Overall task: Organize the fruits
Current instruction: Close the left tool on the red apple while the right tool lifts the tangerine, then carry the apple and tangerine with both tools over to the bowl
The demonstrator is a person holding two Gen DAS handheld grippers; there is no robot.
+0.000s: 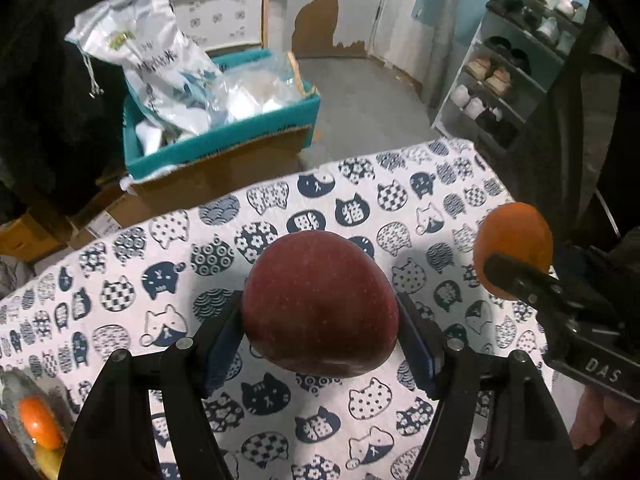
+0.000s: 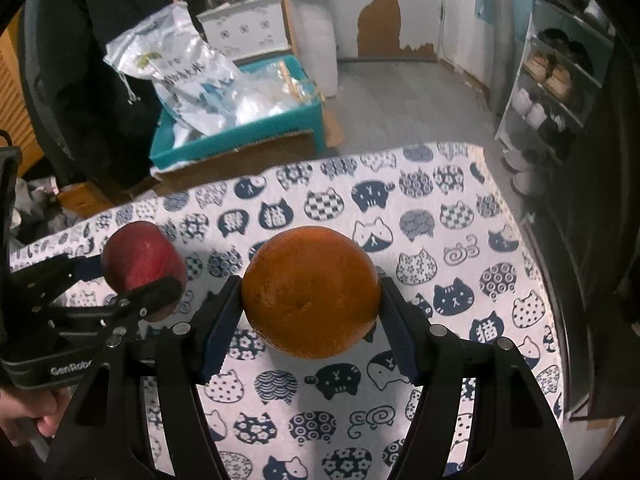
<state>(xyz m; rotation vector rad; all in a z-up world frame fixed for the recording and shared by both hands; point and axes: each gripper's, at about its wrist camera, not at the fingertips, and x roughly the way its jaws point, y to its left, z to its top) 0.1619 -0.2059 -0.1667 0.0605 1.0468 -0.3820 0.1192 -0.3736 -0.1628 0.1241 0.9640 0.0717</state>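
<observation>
A: Nearest the left camera, a red apple [image 1: 320,304] is squeezed between the two blue pads of the left gripper [image 1: 320,320]. The pads are pressed on its two sides, at the widest part.

B: Is it held up off the table?

A: It looks so. A dark shadow is seen under it on the cat-print tablecloth [image 1: 160,248], so it is judged to be lifted a little.

B: And the other side?

A: An orange [image 2: 311,292] is clamped the same way in the right gripper [image 2: 311,312], pads on both sides of its middle. It is also seen above the cloth, with the apple close beside it on the left.

B: How will the apple be felt?

A: It is likely hard and a bit heavy. Its skin is smooth and shiny, so it could be slipped out if the squeeze is too light. It can be bruised if it is dropped.

B: And the orange?

A: Its peel is bumpy, so a better hold is given. It is softer, so it should not be squashed hard.

B: Where should they be taken hold of?

A: Around the fat middle, as is done now.

B: Is more fruit seen?

A: A small orange fruit [image 1: 40,424] is seen at the bottom left edge of the left view, in something grey that cannot be made out.
</observation>
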